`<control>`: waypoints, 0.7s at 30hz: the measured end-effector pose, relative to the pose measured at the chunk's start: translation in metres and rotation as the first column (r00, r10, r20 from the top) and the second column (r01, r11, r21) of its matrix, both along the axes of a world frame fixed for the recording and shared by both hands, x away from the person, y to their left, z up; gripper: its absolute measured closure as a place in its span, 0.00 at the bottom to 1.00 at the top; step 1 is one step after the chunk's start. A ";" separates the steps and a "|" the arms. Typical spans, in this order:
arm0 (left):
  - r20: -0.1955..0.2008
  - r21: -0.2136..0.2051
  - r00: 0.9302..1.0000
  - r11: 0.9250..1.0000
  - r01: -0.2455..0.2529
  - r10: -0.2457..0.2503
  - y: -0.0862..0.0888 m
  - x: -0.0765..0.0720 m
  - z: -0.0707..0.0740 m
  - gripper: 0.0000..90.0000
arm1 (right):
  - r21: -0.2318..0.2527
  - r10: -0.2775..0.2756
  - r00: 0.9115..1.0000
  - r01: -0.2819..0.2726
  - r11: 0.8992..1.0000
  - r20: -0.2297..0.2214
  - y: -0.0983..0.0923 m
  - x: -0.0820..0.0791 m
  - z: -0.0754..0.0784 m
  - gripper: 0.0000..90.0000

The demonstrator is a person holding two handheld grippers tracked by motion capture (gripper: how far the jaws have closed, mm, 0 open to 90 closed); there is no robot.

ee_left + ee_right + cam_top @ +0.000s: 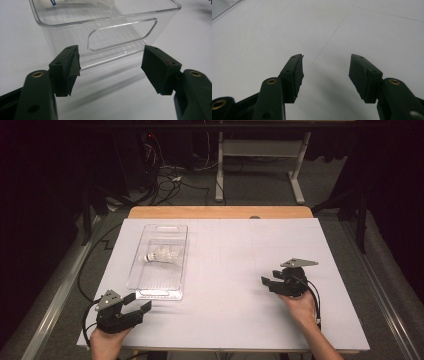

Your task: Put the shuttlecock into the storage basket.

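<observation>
Shuttlecock (162,255) lies inside the clear plastic bin (134,271); our left gripper (138,307) gapes empty just before the bin's near handle wall, our right gripper (269,281) gapes empty well to the bin's right. We judge that a nudge could skid this light bin, or its slick wall could slip from the pads.

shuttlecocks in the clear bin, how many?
1. A white feathered shuttlecock lies on its side in the far half of the clear plastic rectangular bin, cork end toward the bin's left wall. Nothing seems hidden.

Left tool (141,302) & right tool (270,278) both agape, held low.
</observation>
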State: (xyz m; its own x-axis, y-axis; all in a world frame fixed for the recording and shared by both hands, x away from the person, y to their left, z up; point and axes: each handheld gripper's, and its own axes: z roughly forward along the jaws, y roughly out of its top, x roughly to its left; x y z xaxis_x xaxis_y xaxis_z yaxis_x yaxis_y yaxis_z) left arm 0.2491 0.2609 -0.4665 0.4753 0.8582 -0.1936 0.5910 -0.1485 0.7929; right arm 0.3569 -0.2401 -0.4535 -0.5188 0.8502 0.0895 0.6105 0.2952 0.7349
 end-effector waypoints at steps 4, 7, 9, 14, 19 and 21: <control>0.001 -0.001 1.000 1.000 -0.001 0.001 0.000 0.000 0.000 0.35 | 0.002 -0.002 1.000 0.002 1.000 0.005 -0.003 -0.002 0.000 0.50; 0.001 -0.001 1.000 1.000 -0.001 0.001 0.000 0.000 0.000 0.35 | 0.003 -0.007 1.000 0.007 1.000 0.008 -0.006 -0.004 -0.001 0.50; 0.001 -0.001 1.000 1.000 -0.001 0.001 0.000 0.000 0.000 0.35 | 0.007 -0.009 1.000 0.009 1.000 0.010 -0.007 -0.005 -0.001 0.49; 0.001 -0.004 1.000 1.000 -0.003 0.003 0.000 0.000 0.000 0.35 | 0.012 -0.020 1.000 0.019 1.000 0.010 -0.011 -0.008 -0.002 0.49; 0.001 -0.005 1.000 1.000 -0.004 0.004 0.000 0.000 0.000 0.35 | 0.014 -0.024 1.000 0.024 1.000 0.012 -0.015 -0.011 -0.003 0.48; 0.002 -0.005 1.000 1.000 -0.003 0.003 0.000 0.000 0.000 0.35 | 0.016 -0.026 1.000 0.026 1.000 0.014 -0.016 -0.012 -0.003 0.48</control>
